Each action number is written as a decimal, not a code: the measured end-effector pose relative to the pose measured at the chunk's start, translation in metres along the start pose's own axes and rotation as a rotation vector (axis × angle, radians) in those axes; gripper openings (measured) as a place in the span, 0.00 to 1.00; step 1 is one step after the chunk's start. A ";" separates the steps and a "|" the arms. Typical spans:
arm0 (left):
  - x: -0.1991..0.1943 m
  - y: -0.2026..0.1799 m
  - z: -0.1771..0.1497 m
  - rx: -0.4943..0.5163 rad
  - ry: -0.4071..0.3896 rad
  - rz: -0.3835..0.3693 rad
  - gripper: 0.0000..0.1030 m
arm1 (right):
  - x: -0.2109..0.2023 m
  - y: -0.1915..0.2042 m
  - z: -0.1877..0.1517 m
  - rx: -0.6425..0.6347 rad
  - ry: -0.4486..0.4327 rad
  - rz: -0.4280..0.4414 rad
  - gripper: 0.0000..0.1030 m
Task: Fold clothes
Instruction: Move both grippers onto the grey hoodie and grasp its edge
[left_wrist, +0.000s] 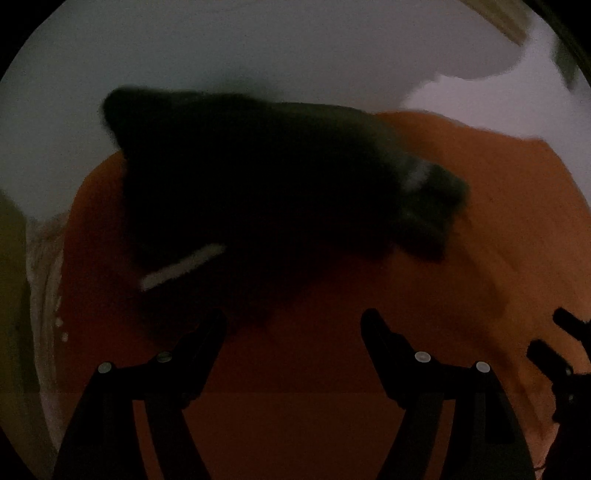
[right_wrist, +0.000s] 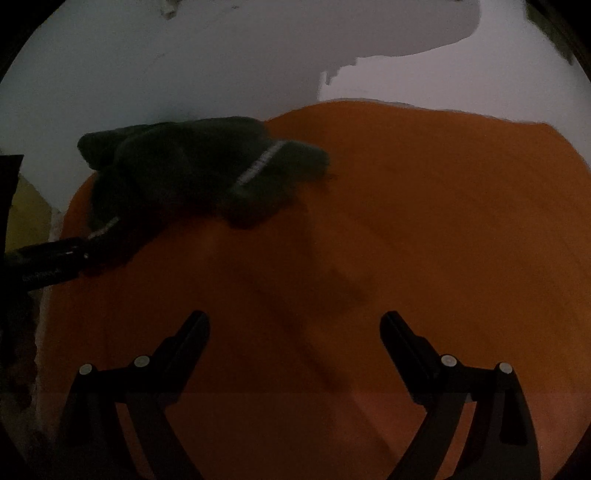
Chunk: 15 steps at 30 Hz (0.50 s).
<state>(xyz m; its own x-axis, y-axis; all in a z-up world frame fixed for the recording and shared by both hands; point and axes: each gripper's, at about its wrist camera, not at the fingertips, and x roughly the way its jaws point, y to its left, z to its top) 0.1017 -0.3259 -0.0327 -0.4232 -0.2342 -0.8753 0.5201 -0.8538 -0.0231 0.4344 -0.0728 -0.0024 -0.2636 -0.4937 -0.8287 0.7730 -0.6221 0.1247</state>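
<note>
Orange and smooth, the flat tabletop (right_wrist: 406, 229) fills most of both wrist views, with a pale grey-white wall (right_wrist: 184, 66) rising behind its far edge. Light is dim throughout.

A dark, crumpled garment of soft fabric with thin white stripes (left_wrist: 258, 192) lies bunched on the far left part of the table. Part of it pokes out past the far left edge against the wall. In the left wrist view it sits just ahead of the left gripper (left_wrist: 293, 325), whose two black fingers stand wide apart with bare orange surface between them; the left fingertip lies at the garment's shadowed near edge, though whether it touches the cloth cannot be told. The picture here is blurred.

In the right wrist view the same garment (right_wrist: 192, 170) lies well off to the left, and the right gripper (right_wrist: 295, 325) hovers over bare table with its black fingers spread wide, holding nothing. The left tool's black body shows at that view's left edge, beside the garment's lower corner.
</note>
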 end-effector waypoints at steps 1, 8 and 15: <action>0.002 0.012 0.003 -0.032 0.001 -0.004 0.74 | 0.009 0.010 0.011 -0.017 -0.002 0.018 0.90; 0.017 0.061 0.015 -0.106 -0.004 0.070 0.74 | 0.075 0.074 0.072 -0.050 -0.006 0.134 0.90; 0.016 0.096 0.018 -0.120 -0.016 0.042 0.74 | 0.127 0.115 0.101 -0.006 -0.010 0.222 0.90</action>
<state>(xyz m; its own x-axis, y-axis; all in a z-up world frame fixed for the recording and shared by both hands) 0.1318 -0.4195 -0.0402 -0.4104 -0.2773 -0.8687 0.6223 -0.7815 -0.0446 0.4318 -0.2687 -0.0385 -0.0923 -0.6240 -0.7760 0.8160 -0.4940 0.3002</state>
